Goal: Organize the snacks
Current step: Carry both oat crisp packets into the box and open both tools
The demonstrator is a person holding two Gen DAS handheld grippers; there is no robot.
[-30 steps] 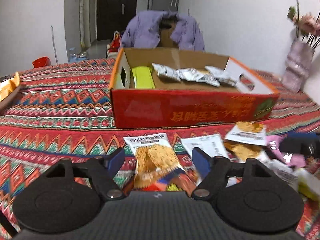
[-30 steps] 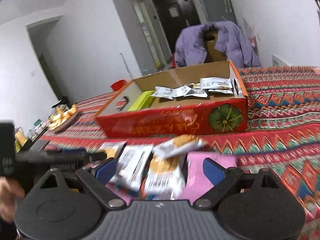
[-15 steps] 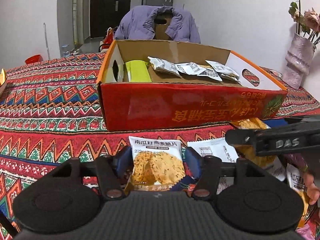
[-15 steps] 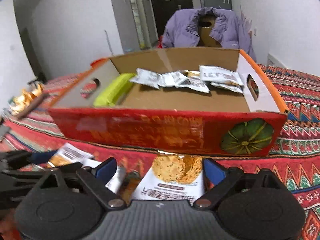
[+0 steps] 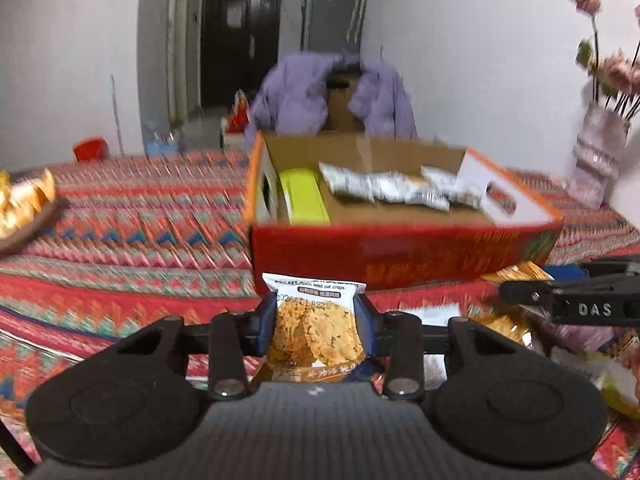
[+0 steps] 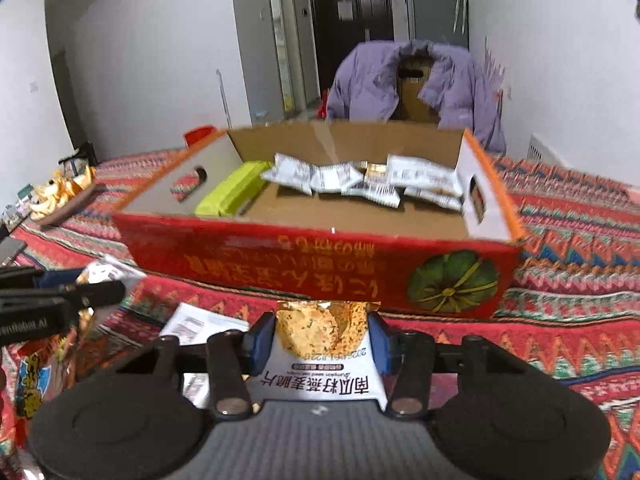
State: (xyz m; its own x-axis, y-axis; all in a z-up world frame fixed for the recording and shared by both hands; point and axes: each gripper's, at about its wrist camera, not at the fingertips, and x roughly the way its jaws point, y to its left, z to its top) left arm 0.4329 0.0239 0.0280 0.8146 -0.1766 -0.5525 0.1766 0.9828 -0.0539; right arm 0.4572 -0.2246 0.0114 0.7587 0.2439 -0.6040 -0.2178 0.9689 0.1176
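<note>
My left gripper [image 5: 316, 320] is closing its blue pads on an oat crisp packet [image 5: 316, 340], lifted off the striped cloth and held upright. My right gripper [image 6: 320, 340] is closing on a second oat crisp packet [image 6: 324, 360], held upside down with its pads on both sides. Just beyond both stands the open red cardboard box [image 5: 400, 256] [image 6: 320, 264]. It holds several silver packets [image 6: 360, 184] along the back and a green pack [image 6: 232, 194] at the left. Each wrist view shows the other gripper's black finger at its edge.
Loose snack packets [image 6: 204, 324] lie on the patterned cloth in front of the box, with more at the right [image 5: 508, 320]. A vase of flowers [image 5: 596, 160] stands at the back right. A purple jacket [image 6: 412, 80] hangs on a chair behind the box. A tray of golden snacks [image 5: 24, 204] sits far left.
Both grippers went from open around packets on the cloth to shut on them. The left one has risen with its packet, and the right view has turned to face the box.
</note>
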